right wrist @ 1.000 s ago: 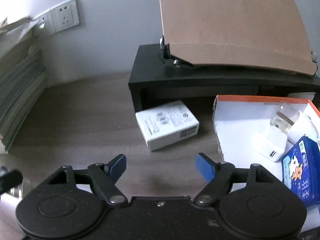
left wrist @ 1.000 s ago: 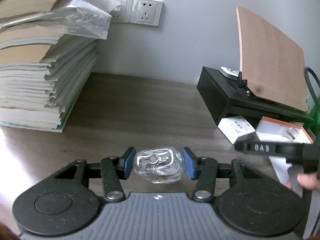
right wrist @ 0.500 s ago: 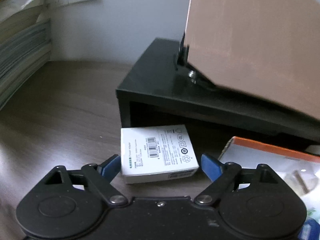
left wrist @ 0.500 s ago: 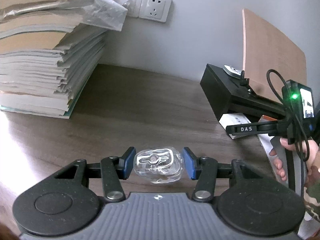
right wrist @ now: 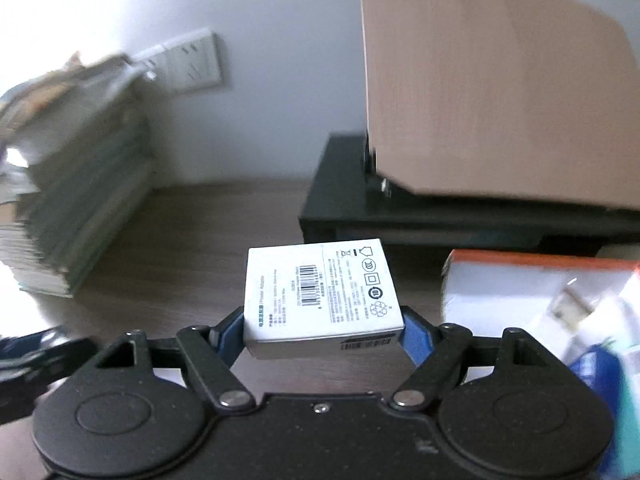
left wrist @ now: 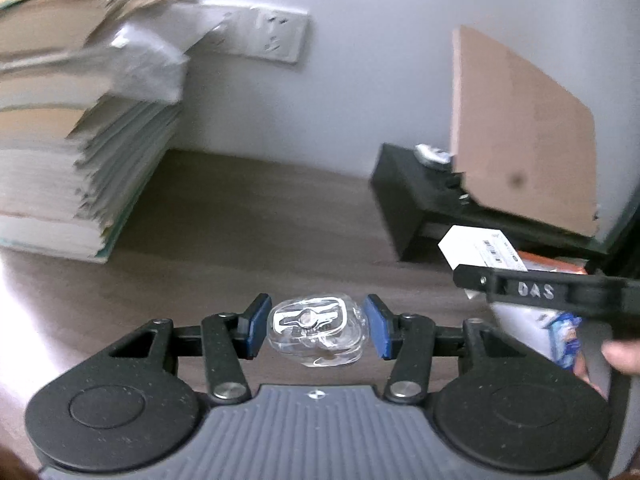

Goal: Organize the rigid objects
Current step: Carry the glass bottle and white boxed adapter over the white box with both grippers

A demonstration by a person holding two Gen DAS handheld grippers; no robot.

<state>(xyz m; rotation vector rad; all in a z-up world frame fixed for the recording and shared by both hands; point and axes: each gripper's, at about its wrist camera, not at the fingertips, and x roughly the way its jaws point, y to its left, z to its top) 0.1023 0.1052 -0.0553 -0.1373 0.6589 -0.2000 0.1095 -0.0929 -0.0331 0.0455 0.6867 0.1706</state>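
Observation:
In the left wrist view my left gripper [left wrist: 316, 330] is shut on a small clear plastic case [left wrist: 320, 334] and holds it above the brown table [left wrist: 248, 240]. A white barcoded box [right wrist: 320, 288] sits between the blue pads of my right gripper [right wrist: 322, 328]. Those jaws are closing and both pads press its sides. The box is raised off the table. From the left wrist view the right gripper's black body [left wrist: 536, 290] shows at the right, with the white box [left wrist: 480, 248] at its tip and a fingertip at the edge.
A tall stack of books [left wrist: 60, 160] stands at the left under wall sockets [left wrist: 276, 36]. A black stand [right wrist: 400, 208] bears a tilted brown board [right wrist: 500, 80]. An orange-rimmed white tray [right wrist: 520, 264] at the right holds a charger [right wrist: 576, 308] and a blue carton [right wrist: 596, 372].
My right gripper went forward to the white box, took it between its pads and raised it. The left gripper kept the clear case and rose a little.

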